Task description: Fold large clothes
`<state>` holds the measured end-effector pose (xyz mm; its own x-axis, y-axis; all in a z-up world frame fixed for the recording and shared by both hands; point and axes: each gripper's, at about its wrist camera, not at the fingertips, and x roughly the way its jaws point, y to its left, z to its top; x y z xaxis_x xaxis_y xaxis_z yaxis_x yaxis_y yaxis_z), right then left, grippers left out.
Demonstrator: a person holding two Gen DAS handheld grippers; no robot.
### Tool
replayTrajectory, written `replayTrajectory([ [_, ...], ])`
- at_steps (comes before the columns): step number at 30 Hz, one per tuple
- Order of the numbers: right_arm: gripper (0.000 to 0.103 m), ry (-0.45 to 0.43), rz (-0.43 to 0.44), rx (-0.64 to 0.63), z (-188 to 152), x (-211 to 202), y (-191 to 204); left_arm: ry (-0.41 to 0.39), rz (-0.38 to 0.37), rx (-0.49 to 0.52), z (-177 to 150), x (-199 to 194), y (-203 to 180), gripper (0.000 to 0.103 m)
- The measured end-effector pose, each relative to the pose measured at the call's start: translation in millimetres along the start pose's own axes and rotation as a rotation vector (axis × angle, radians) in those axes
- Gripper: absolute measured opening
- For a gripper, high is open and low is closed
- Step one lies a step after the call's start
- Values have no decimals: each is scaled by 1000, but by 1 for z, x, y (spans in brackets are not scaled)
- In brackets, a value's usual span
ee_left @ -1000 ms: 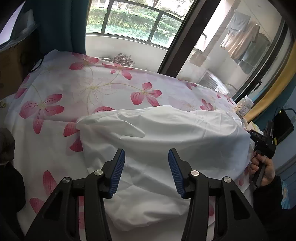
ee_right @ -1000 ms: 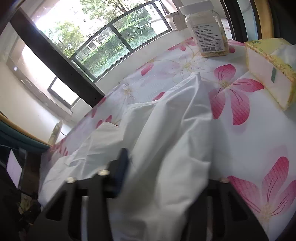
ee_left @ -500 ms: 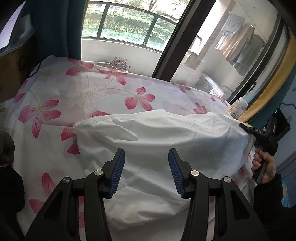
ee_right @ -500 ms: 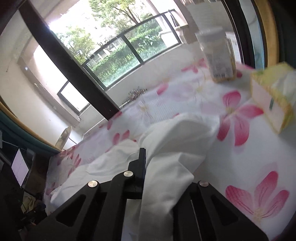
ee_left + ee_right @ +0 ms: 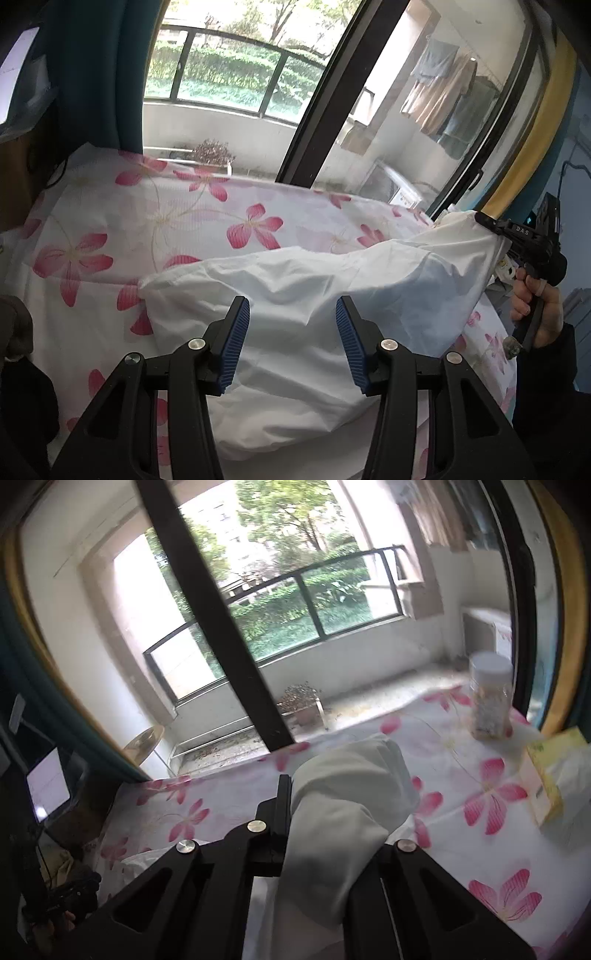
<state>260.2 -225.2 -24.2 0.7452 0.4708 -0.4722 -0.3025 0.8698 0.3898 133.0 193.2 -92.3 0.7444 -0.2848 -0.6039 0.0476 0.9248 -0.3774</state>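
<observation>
Across the flowered tablecloth, the white garment lay barely folded: its right edge was clamped and raised by the right gripper, while the left gripper was held agape, empty, above it.

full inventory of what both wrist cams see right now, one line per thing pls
white garment: 1, white, lying on the table, one end lifted at the right
floral tablecloth: 1, white with pink flowers, covering the table
jar: 1, clear with white lid, blurred, far right of the table near the window
tissue box: 1, yellow-green, right edge of the table, nearer than the jar
potted plant: 1, dried brown, on the balcony floor outside
hanging clothes: several, beige and grey-blue, on the balcony
left gripper: 1, black with blue pads, open above the garment
right gripper: 1, black, shut on the garment's raised end
hand: 1, holding the right gripper's handle
</observation>
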Motion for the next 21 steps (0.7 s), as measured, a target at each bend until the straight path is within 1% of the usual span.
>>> replayTrajectory([
  [4,5,2,18,-53,2,1,30,-31,-15,-5,2,-11,6,52],
  [10,5,22,61,-125,-4,10,78,-73,-31,-13,3,-29,17,52],
  [21,5,97,178,-245,-40,39,177,-125,-20,-48,0,-61,46,52],
])
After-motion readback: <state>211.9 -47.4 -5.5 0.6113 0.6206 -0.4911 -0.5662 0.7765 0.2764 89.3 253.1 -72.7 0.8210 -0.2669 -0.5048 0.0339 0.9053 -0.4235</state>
